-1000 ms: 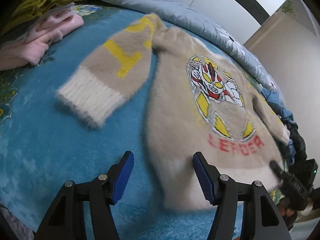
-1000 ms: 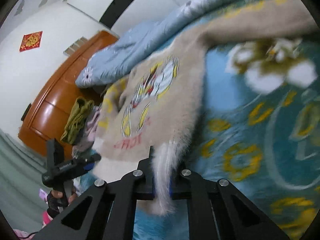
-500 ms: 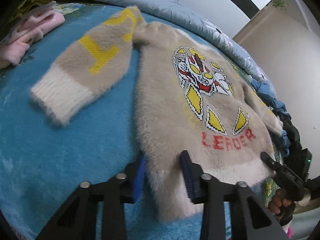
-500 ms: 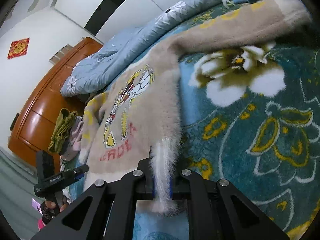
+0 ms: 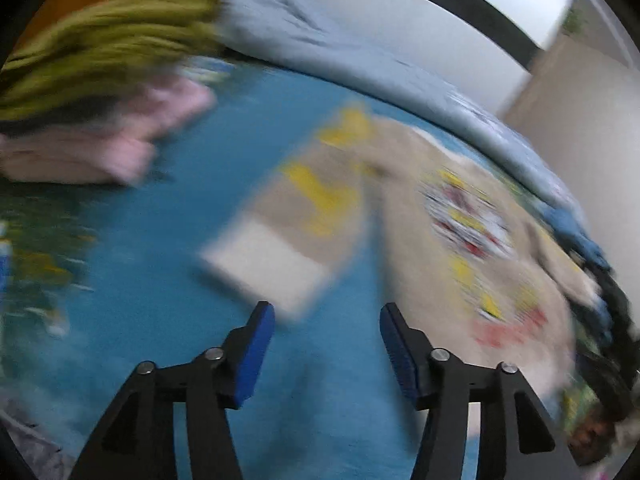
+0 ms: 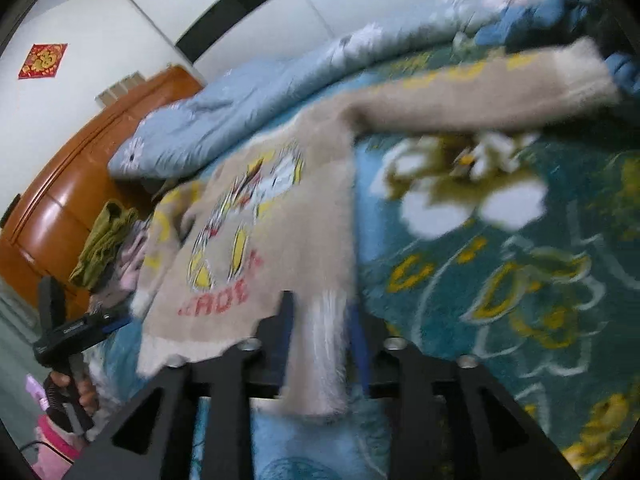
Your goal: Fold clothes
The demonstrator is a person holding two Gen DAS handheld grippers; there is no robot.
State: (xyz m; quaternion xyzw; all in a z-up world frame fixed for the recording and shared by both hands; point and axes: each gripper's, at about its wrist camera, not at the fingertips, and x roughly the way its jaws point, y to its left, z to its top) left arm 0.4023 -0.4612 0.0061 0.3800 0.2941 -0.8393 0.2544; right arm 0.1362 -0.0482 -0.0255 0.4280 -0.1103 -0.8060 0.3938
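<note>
The sweater (image 6: 280, 248) is beige, with white ribbed cuffs and hem, yellow letters along its sleeves, a white, yellow, red and black figure on its chest and red lettering below that. Under the sweater, the blanket (image 6: 520, 280) is teal-blue with white flowers, olive leaves and yellow swirls. Beyond the sweater's collar lies a pale blue quilt (image 6: 248, 112) with white flowers. Beside the sweater's left sleeve sit an olive-green garment (image 5: 108, 40) and a pink garment (image 5: 104, 140). The left gripper (image 5: 326, 344) is black with blue pads (image 5: 256, 356).
</note>
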